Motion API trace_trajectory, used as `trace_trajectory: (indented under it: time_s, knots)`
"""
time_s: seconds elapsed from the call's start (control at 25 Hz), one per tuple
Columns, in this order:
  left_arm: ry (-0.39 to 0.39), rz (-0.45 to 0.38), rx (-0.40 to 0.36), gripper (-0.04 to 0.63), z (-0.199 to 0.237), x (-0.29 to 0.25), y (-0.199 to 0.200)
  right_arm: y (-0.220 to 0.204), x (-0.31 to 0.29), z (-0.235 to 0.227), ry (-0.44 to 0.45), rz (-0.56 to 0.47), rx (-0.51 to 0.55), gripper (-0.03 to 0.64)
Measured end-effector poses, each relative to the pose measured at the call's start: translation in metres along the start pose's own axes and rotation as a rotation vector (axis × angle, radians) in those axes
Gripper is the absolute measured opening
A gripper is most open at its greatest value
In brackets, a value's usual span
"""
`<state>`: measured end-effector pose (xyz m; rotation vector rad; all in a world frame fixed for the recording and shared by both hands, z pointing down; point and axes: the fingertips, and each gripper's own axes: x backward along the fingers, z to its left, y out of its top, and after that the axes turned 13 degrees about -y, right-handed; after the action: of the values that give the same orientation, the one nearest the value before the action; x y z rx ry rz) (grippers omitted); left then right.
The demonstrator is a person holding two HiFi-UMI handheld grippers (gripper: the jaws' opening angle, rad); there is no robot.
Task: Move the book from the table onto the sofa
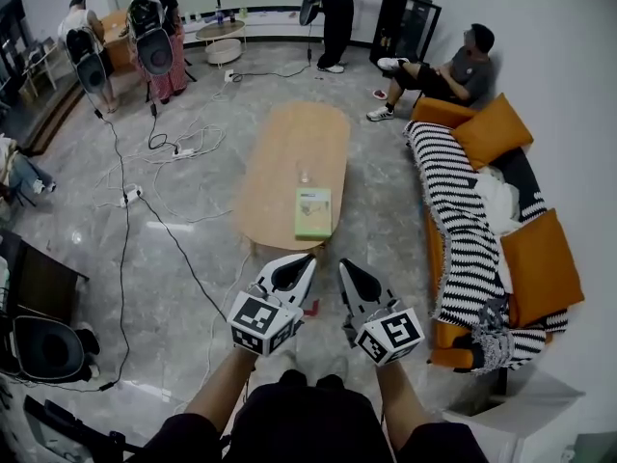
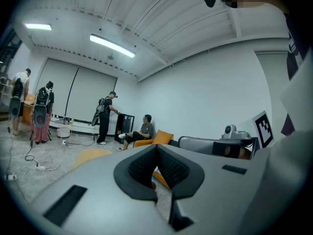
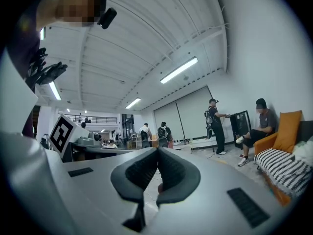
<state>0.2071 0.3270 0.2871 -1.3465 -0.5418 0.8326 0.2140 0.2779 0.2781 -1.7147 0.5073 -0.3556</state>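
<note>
Head view: we see the book (image 1: 313, 212), green cover, lying flat at the near end of the oval wooden worktop (image 1: 289, 143), with a small clear item (image 1: 305, 175) just beyond it. Nothing touches the book. Our left gripper (image 1: 307, 262) and right gripper (image 1: 344, 267) hover side by side over the grey floor (image 1: 193, 258), just short of the worktop's near edge, tips toward the book. Left gripper view: jaws clenched, pads (image 2: 139, 168) together, nothing between them. Right gripper view: same, pads (image 3: 142, 173) together, nothing held. The sofa (image 1: 434, 249) runs along the worktop's right side, apart from it: orange, with a black-and-white striped blanket (image 1: 463, 210) and orange cushions (image 1: 540, 263). A person (image 1: 453, 70) sits at its far end. Cables (image 1: 174, 148) trail across the floor left of the worktop.
</note>
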Motion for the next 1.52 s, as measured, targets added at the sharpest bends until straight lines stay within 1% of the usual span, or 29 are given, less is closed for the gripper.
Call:
trace_trajectory:
  time_s: [0.28,0.64,0.84,1.04,1.28,1.52]
  knots:
    - [-0.022,-0.004,0.008,0.014,0.015,0.020,-0.002,-0.008,-0.010,0.017,-0.035,0.003,0.000,0.023]
    - [-0.038,0.007,0.031,0.014,0.038,0.018,-0.008,-0.015,-0.028,0.012,-0.063,0.018,0.005,0.023]
    - [-0.034,0.023,0.039,0.014,0.057,0.001,-0.012,-0.020,-0.049,-0.007,-0.065,0.035,-0.009,0.023]
    - [-0.016,0.038,0.057,0.014,0.086,-0.021,-0.013,-0.023,-0.081,-0.028,-0.055,0.056,-0.024,0.023]
    - [0.010,0.054,0.065,0.014,0.120,-0.064,-0.010,-0.023,-0.124,-0.067,-0.030,0.073,-0.038,0.023]
    - [0.030,0.067,0.072,0.014,0.143,-0.104,-0.005,-0.016,-0.154,-0.104,-0.016,0.077,-0.062,0.023]
